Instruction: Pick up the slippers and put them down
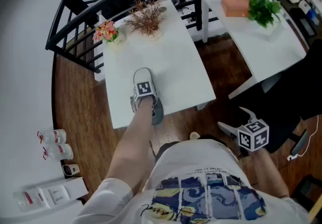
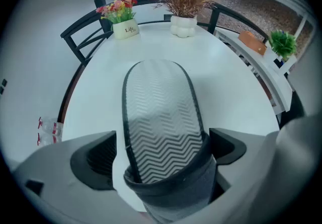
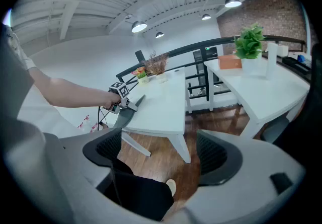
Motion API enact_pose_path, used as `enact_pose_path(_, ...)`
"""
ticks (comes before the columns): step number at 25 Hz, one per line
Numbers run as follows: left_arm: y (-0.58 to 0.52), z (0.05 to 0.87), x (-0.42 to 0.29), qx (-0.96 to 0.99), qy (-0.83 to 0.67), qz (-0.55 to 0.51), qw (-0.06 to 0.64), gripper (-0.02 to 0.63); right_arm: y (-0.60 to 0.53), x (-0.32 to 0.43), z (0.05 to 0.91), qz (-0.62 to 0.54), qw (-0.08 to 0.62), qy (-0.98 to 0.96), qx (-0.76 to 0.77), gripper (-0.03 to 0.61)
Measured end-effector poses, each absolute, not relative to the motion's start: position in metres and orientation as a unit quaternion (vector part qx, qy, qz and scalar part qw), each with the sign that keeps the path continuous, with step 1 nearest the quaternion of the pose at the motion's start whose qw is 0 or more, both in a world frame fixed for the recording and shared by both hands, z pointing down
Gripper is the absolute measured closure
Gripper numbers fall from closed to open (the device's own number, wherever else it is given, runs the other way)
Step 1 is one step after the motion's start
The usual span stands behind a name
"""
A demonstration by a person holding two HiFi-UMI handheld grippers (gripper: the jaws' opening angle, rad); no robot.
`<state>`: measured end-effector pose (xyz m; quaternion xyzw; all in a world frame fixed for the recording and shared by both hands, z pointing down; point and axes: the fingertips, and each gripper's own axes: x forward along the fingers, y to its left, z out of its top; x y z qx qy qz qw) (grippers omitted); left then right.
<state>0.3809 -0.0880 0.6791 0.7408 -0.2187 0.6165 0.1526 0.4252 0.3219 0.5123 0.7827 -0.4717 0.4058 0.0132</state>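
Observation:
My left gripper (image 1: 146,102) is shut on a grey slipper (image 1: 143,75) at the near edge of the white table (image 1: 176,57). In the left gripper view the slipper (image 2: 161,117) lies lengthwise between the jaws. Its zigzag-tread sole faces the camera and its toe points out over the table (image 2: 226,87). The right gripper view shows the slipper (image 3: 132,107) tilted at the table corner under the left gripper (image 3: 118,98). My right gripper (image 1: 234,120) hangs low at my right side over the wooden floor. It stands open (image 3: 161,155) with nothing between its fingers.
A small pot of flowers (image 1: 108,31) and a vase of dried twigs (image 1: 147,19) stand at the table's far end. A second white table (image 1: 261,42) at the right carries a green plant (image 1: 262,9) and an orange box (image 1: 234,5). A black railing (image 1: 75,21) runs behind. Bottles (image 1: 53,142) stand on the floor at the left.

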Motion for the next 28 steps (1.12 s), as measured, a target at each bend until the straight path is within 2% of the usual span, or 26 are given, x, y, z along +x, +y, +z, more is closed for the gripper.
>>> enact_pose_path(2, -0.089, 0.675, 0.387, 0.749, -0.219, 0.606, 0.155, 0.047, 0.328, 0.426, 0.516, 0.406, 0.008, -0.468, 0.785, 0.095)
enact_pose_path(4, -0.089, 0.673, 0.392, 0.756, -0.213, 0.599, 0.156, 0.097, 0.332, 0.425, 0.518, 0.406, 0.004, -0.465, 0.786, 0.095)
enact_pose_path(6, -0.088, 0.671, 0.39, 0.761, -0.202, 0.599, 0.149, 0.117, 0.334, 0.419, 0.518, 0.407, 0.004, -0.467, 0.785, 0.095)
enact_pose_path(15, -0.078, 0.593, 0.35, 0.811, -0.175, 0.535, 0.162, 0.124, 0.289, 0.379, 0.497, 0.393, 0.039, -0.531, 0.749, 0.095)
enact_pose_path(21, -0.093, 0.535, 0.237, 0.836, -0.17, 0.483, 0.195, 0.126, 0.22, 0.301, 0.491, 0.375, 0.078, -0.594, 0.708, 0.103)
enact_pose_path(28, -0.17, 0.516, 0.015, 0.827, -0.23, 0.46, 0.228, 0.127, 0.125, 0.145, 0.481, 0.37, 0.133, -0.658, 0.642, 0.103)
